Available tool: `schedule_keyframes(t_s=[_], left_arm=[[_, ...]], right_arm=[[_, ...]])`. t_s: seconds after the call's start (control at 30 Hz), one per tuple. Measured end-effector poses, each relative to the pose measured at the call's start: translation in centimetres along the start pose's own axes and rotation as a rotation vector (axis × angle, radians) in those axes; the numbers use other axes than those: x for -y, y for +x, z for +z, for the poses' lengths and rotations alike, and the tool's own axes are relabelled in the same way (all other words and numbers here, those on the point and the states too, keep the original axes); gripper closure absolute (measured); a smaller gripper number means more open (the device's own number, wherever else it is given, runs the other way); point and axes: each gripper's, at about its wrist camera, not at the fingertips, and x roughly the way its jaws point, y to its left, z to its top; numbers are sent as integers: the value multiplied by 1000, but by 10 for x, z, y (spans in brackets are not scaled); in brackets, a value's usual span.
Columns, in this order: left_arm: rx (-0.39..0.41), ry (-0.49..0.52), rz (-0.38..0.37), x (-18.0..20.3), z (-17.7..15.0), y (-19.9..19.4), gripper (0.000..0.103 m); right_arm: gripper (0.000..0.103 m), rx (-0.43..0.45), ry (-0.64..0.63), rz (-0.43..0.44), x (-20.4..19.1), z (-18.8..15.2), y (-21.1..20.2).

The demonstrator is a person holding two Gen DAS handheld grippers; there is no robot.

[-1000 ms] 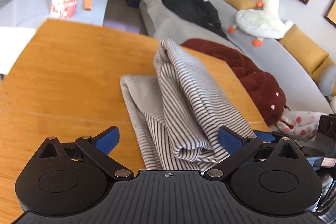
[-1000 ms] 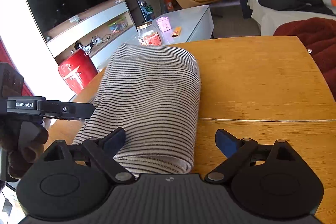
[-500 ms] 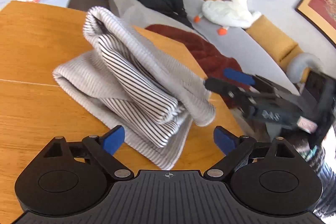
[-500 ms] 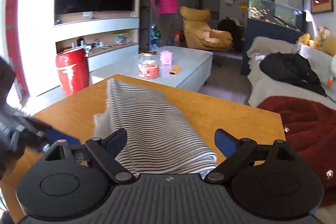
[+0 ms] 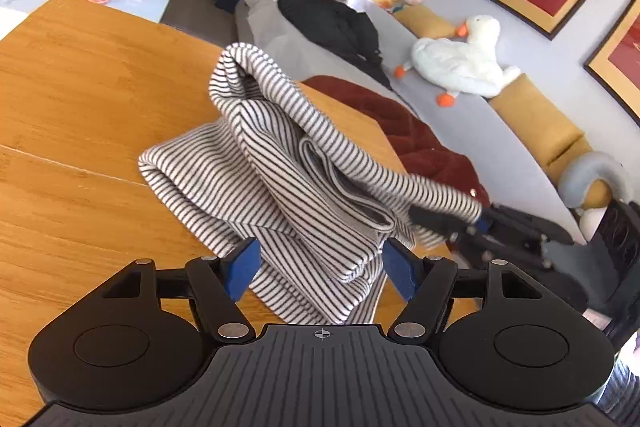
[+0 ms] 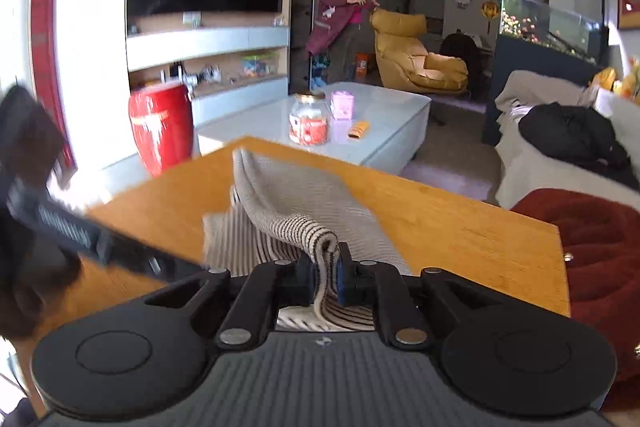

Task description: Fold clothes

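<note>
A grey-and-black striped garment (image 5: 280,155) lies bunched on the wooden table (image 5: 80,87). Part of it is pulled up into a ridge. My left gripper (image 5: 320,269) is open but narrowed, and the garment's thick near fold sits between its blue pads (image 5: 240,267). In the left wrist view, my right gripper (image 5: 472,223) pinches the garment's right corner and holds it off the table. In the right wrist view, the right gripper (image 6: 324,275) is shut on a striped edge of the garment (image 6: 304,203), with the table (image 6: 460,227) beyond. The left tool's body is a blur at the left.
A dark red plush garment (image 5: 420,143) lies on the grey sofa past the table's right edge, with a black jacket (image 5: 332,23) and a duck toy (image 5: 460,63) farther along. A pale coffee table holds a jar (image 6: 310,119). A person (image 6: 344,11) stands far behind.
My right gripper went from open to shut on the garment's edge and has lifted it. My left gripper's jaws narrowed around the near fold, and the garment was pulled up into a ridge.
</note>
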Motion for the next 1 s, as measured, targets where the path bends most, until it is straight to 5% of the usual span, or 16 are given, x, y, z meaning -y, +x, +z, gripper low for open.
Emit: schedule_keyframes(t_s=[0.1,0.23,0.33,0.43,0.57,0.8,0.83,0.9,1.0], left_arm=[[-42,12,-24,1,-5,13,32],[-41,104,-28,8,-17,20,21],[-46,163,-44,11,-25,17,19],[-68,191,-46,13,-33,10,15],[-64,206,-44,16,-41,5,12],[-86,251,-13,17,-54,-12,9],[-90,260,2,18,-55,-16,8],[-87,253,18,18,-57,-25,7],[-59,200,38,8,-50,-36,7]], right_arm=[[94,10,66,180,1,24,-3],[94,-135,115,314,-6,16,29],[92,-221,9,265,-24,-4,51],[89,-203,-174,209,-52,-14,47],[54,-157,-328,161,-77,-10,37],[31,-150,-503,61,-97,-27,62],[33,-139,-525,43,-99,-31,65],[59,-87,-584,-11,-104,-36,63],[79,-37,-590,-27,-102,-28,45]])
